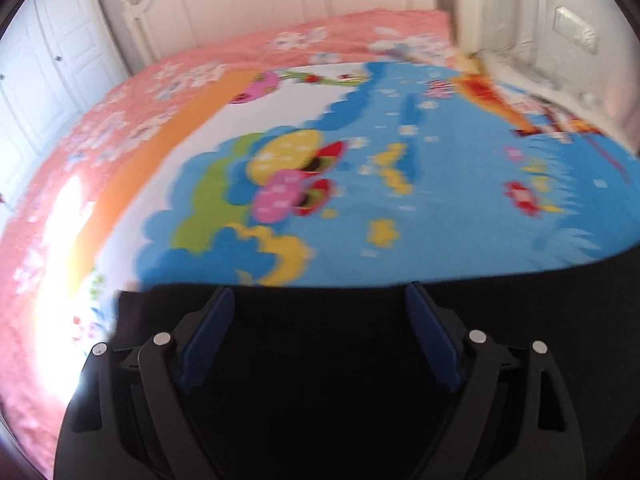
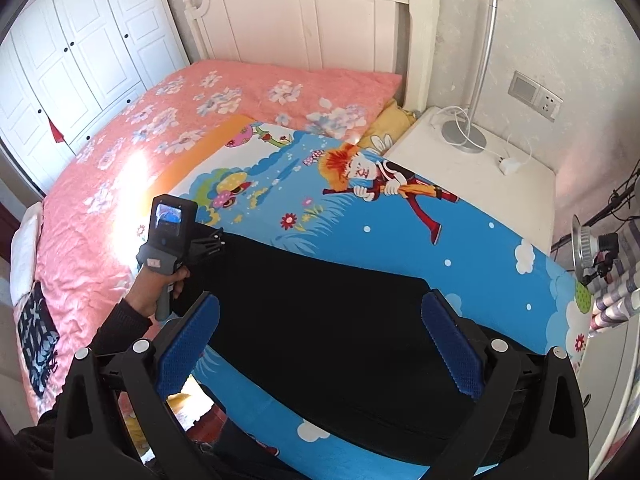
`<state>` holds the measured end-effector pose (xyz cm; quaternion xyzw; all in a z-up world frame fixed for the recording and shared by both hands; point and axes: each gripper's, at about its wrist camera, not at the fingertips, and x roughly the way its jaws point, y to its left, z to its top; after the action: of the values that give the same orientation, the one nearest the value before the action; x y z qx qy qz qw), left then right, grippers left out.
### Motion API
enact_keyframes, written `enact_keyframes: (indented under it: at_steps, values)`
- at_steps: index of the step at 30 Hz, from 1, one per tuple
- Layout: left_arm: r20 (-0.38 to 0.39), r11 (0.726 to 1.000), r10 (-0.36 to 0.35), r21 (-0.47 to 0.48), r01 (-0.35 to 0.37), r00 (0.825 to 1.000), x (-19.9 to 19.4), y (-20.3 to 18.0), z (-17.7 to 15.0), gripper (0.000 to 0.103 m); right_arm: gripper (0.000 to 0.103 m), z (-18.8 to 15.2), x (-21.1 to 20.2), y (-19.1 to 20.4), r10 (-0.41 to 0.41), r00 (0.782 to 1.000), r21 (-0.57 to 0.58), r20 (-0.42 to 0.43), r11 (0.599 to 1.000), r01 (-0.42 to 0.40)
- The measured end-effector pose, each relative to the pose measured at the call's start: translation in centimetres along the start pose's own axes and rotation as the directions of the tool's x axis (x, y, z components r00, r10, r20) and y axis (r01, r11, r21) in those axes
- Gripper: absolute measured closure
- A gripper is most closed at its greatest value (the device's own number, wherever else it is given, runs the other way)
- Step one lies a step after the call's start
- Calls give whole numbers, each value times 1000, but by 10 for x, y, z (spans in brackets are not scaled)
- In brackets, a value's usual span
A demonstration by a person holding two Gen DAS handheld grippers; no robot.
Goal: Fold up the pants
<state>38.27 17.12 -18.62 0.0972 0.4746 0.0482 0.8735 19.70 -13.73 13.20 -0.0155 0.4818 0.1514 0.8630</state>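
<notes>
Black pants (image 2: pixel 320 320) lie flat in a long folded band across a blue cartoon mat (image 2: pixel 460 240) on the bed. My right gripper (image 2: pixel 322 300) hangs above the middle of the pants, jaws wide apart, and its blue pads (image 2: pixel 188 344) touch nothing. A hand (image 2: pixel 156 288) holds my left gripper (image 2: pixel 212 242) over the far left end of the pants. In the blurred left wrist view, the left gripper (image 1: pixel 320 300) stands open over the pants (image 1: pixel 520 292), whose edge meets the mat (image 1: pixel 440 200) just beyond the fingertips. Nothing is pinched between its pads (image 1: pixel 208 336).
A pink floral quilt (image 2: pixel 160 128) covers the bed left of the mat, with a dark patterned cloth (image 2: pixel 38 340) at its left edge. A white headboard (image 2: pixel 300 12) stands behind. A white nightstand (image 2: pixel 480 176) with a lamp (image 2: pixel 464 136) is at the right, and wardrobe doors (image 2: pixel 80 52) at the left.
</notes>
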Motion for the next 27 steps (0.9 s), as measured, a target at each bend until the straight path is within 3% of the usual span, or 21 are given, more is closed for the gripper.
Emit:
enact_keyframes:
  at_steps: [1, 5, 7, 8, 10, 11, 12, 13, 15, 17, 19, 22, 24, 26, 27]
  values:
    - [-13, 999, 38, -17, -39, 999, 7, 9, 3, 19, 5, 0, -1, 1, 10, 1000, 0, 4, 1000, -10]
    - [-40, 997, 78, -16, -79, 996, 23, 26, 3, 19, 5, -8, -1, 2, 21, 1000, 0, -7, 1000, -21]
    - [-40, 996, 89, -6, -89, 995, 25, 32, 5, 19, 5, -18, 1, 8, 54, 998, -25, 37, 998, -53]
    - [-38, 987, 158, 11, -158, 987, 26, 37, 6, 19, 5, -21, 6, 10, 46, 998, -24, 48, 999, -45]
    - [-37, 968, 251, 3, -251, 967, 32, 57, 8, 22, 5, -31, 42, 13, 26, 1000, -40, 17, 999, -25]
    - [-53, 961, 271, -37, -273, 961, 35, 74, 10, 31, 5, -36, 66, 13, 24, 1000, -49, -16, 998, -24]
    - [-82, 952, 274, -121, -282, 958, 34, 102, 8, 32, 5, -40, 88, 13, 21, 999, -57, -41, 998, -23]
    - [-71, 946, 238, -211, -247, 969, 25, 122, 5, 39, 5, -43, 112, 13, 17, 998, -64, -68, 998, -22]
    - [20, 918, 275, -302, -256, 961, -7, 148, -6, 42, 5, -49, 166, 13, 27, 992, -68, -122, 997, -36]
    - [61, 932, 260, -275, -234, 964, -26, 153, -21, 32, 5, -52, 204, 15, 20, 993, -65, -118, 998, -28]
    - [57, 952, 144, -281, -122, 988, -36, 157, -44, 31, 5, -49, 222, 19, -17, 997, -96, -70, 995, 10]
    - [78, 948, 117, -307, -87, 990, -52, 160, -82, 31, 5, -45, 250, 18, -41, 999, -84, -15, 996, 40]
    - [79, 940, 53, -342, -22, 995, -57, 164, -106, 32, 5, -46, 270, 16, -81, 997, -73, -12, 994, 80]
    - [66, 937, 66, -346, -39, 996, -52, 159, -121, 33, 5, -51, 290, 17, -151, 988, -92, -25, 985, 148]
    - [54, 938, 107, -336, -83, 993, -49, 160, -130, 34, 5, -55, 300, 15, -183, 982, -97, -42, 979, 179]
